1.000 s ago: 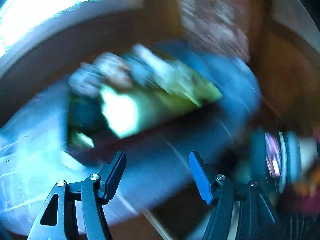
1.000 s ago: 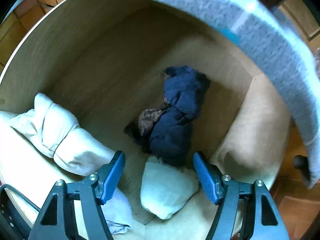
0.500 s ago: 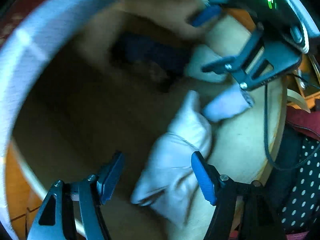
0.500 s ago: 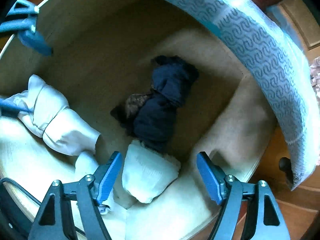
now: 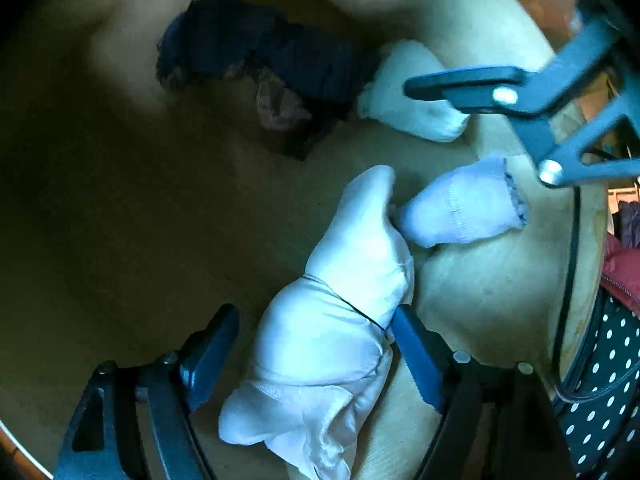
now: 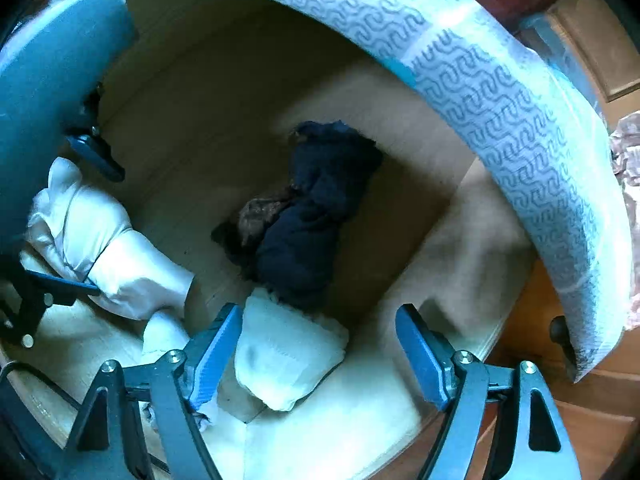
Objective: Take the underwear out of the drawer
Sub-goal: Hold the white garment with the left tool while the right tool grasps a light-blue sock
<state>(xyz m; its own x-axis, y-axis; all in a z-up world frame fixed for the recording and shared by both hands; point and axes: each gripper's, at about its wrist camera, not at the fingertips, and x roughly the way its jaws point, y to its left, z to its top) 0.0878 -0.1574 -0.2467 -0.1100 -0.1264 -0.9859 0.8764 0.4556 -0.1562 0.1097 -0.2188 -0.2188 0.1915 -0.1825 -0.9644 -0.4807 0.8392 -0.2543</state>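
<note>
Left wrist view: left gripper (image 5: pixel 312 354) lowered astride white satin underwear (image 5: pixel 340 320) on drawer floor (image 5: pixel 160 220), jaws opening, not yet clamped. Right gripper (image 6: pixel 318 354) likewise opening over cream bundle (image 6: pixel 288 360). Nothing lifted out; dark pair (image 6: pixel 316 216) farther back untouched.

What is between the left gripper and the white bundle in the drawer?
Nothing visible. The left gripper is over the white bundle, its jaws opening with the bundle between the fingers. The right gripper is apart, above another roll.
</note>
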